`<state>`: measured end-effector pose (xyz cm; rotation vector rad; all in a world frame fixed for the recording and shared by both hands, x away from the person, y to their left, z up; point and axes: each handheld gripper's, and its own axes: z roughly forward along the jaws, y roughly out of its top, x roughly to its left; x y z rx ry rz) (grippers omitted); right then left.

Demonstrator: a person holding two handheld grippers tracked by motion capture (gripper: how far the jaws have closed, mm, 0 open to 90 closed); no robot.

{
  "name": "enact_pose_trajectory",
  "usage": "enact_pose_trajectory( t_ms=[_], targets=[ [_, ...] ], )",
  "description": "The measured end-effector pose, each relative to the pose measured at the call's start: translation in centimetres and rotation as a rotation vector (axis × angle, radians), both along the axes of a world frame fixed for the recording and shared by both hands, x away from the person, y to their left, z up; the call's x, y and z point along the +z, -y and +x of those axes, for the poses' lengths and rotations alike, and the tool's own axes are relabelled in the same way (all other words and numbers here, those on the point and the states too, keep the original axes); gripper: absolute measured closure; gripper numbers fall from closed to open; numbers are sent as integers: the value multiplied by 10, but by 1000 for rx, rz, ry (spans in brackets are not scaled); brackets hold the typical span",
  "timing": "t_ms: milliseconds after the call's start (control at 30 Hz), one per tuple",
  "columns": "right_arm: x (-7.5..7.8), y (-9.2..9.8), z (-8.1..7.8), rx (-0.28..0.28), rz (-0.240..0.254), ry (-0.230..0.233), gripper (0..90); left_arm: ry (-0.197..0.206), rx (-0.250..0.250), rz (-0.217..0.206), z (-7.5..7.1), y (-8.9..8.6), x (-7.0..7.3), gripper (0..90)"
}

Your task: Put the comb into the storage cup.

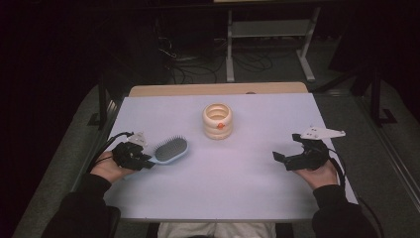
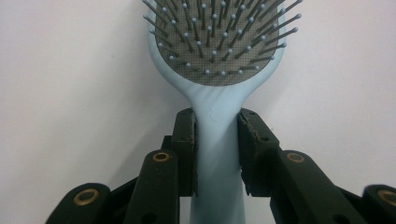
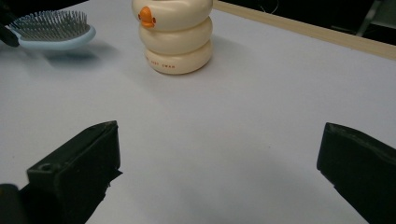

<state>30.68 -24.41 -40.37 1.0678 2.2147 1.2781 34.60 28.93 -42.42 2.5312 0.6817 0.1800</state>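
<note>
A light blue hairbrush [image 1: 170, 149] with grey bristles lies at the table's left, bristles up. My left gripper [image 1: 146, 160] is shut on its handle; in the left gripper view the two black pads [image 2: 185, 140] press the handle's sides just below the brush head [image 2: 219, 42]. A cream ringed pot with an orange duck beak [image 1: 217, 120] stands upright at the table's middle back. My right gripper [image 1: 288, 148] rests at the right, open wide with nothing between its jaws. From the right gripper view the pot [image 3: 173, 35] is ahead and the brush [image 3: 53, 29] is far left.
The white table top [image 1: 223, 173] has a wooden strip [image 1: 218, 89] along its far edge. Behind it are dark floor, cables and a metal frame [image 1: 270, 44]. A person's dark sleeves come in from the bottom.
</note>
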Motion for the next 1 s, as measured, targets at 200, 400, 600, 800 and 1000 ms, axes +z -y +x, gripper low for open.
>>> enact_pose_trajectory(
  t_ms=[200, 400, 600, 800, 1000],
  targets=[
    [0, 0, 0, -2, -1, -4, 0, 22, -2, -2, 1, 3, 10, 701],
    [0, 0, 0, -3, 0, -1, 0, 43, -5, -4, 4, 5, 20, 701],
    [0, 1, 0, -6, 3, -1, 0, 70, -1, -11, 7, 7, 33, 701],
    [0, 1, 0, -4, 3, 0, 0, 97, -6, -20, 12, 10, 49, 701],
    [0, 1, 0, -3, 2, -2, 0, 115, -20, -26, 16, 14, 64, 700]
  ],
)
